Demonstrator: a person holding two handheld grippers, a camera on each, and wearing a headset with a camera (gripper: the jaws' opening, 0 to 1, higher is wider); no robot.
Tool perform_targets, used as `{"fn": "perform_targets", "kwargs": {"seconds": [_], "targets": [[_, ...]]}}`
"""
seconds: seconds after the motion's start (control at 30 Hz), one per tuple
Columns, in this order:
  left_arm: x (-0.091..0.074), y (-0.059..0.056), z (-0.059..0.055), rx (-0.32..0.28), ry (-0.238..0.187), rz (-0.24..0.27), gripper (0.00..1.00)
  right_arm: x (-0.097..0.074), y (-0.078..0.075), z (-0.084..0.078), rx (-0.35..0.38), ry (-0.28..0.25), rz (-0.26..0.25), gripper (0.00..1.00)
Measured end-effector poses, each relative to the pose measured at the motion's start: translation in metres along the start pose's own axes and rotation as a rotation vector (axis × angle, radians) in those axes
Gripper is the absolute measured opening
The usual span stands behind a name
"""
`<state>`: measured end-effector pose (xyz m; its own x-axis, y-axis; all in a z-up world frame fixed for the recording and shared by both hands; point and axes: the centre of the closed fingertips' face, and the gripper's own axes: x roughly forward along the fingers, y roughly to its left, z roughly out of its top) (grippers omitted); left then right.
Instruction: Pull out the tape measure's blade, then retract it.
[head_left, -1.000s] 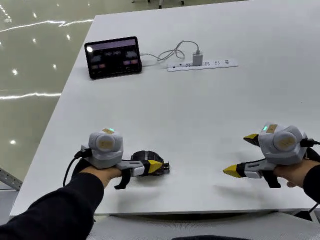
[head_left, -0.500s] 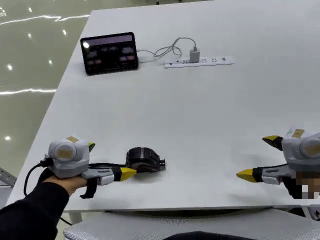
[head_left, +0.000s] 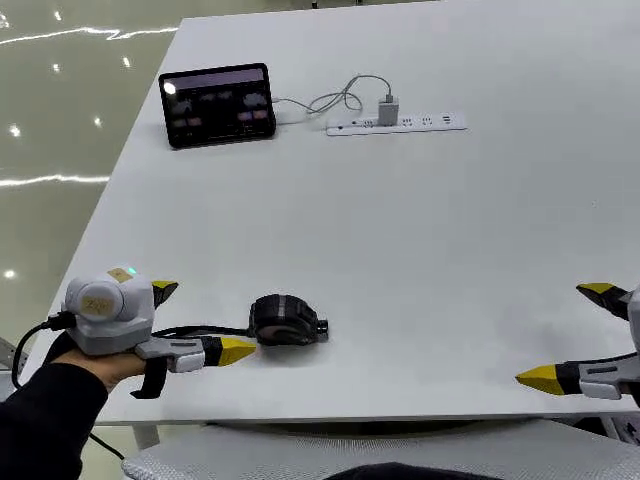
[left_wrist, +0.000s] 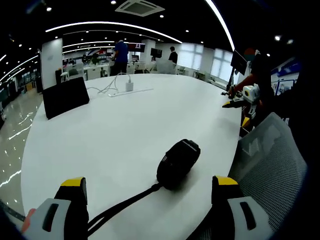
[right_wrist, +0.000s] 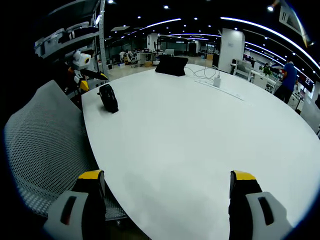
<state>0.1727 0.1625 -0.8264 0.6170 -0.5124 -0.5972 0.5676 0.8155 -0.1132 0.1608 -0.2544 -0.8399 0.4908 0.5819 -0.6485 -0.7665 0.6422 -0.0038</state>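
A black tape measure (head_left: 287, 320) lies on the white table (head_left: 400, 230) near its front edge, blade retracted. Its black strap (head_left: 205, 330) trails left toward my left gripper (head_left: 200, 320), which stands open just left of the case without touching it. The left gripper view shows the tape measure (left_wrist: 178, 162) just ahead between the open jaws of the left gripper (left_wrist: 149, 184), with the strap (left_wrist: 125, 205) running back between them. My right gripper (head_left: 568, 335) is open and empty at the front right, far from the case. In the right gripper view, my right gripper (right_wrist: 167, 175) frames bare table, the tape measure (right_wrist: 108, 98) far off.
A dark tablet (head_left: 218, 105) stands propped at the back left. Next to it lies a white power strip (head_left: 400, 124) with a plugged charger and a looped cable. A grey mesh chair (left_wrist: 270, 160) sits against the table's front edge.
My left gripper has drawn back to the left off the tape measure, which now lies free on the table. My right gripper has moved right and nearer the front edge.
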Motion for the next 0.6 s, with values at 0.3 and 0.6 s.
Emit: {"fn": "perform_targets", "kwargs": {"seconds": [0.3, 0.6], "targets": [[0.0006, -0.0024, -0.0005, 0.013, 0.016, -0.01, 0.99, -0.0123, -0.0084, -0.0083, 0.045, -0.023, -0.014, 1.0], [0.0015, -0.005, -0.0038, 0.008, 0.033, -0.018, 0.98, -0.0067, -0.0036, -0.0052, 0.03, -0.019, 0.002, 1.0]]}}
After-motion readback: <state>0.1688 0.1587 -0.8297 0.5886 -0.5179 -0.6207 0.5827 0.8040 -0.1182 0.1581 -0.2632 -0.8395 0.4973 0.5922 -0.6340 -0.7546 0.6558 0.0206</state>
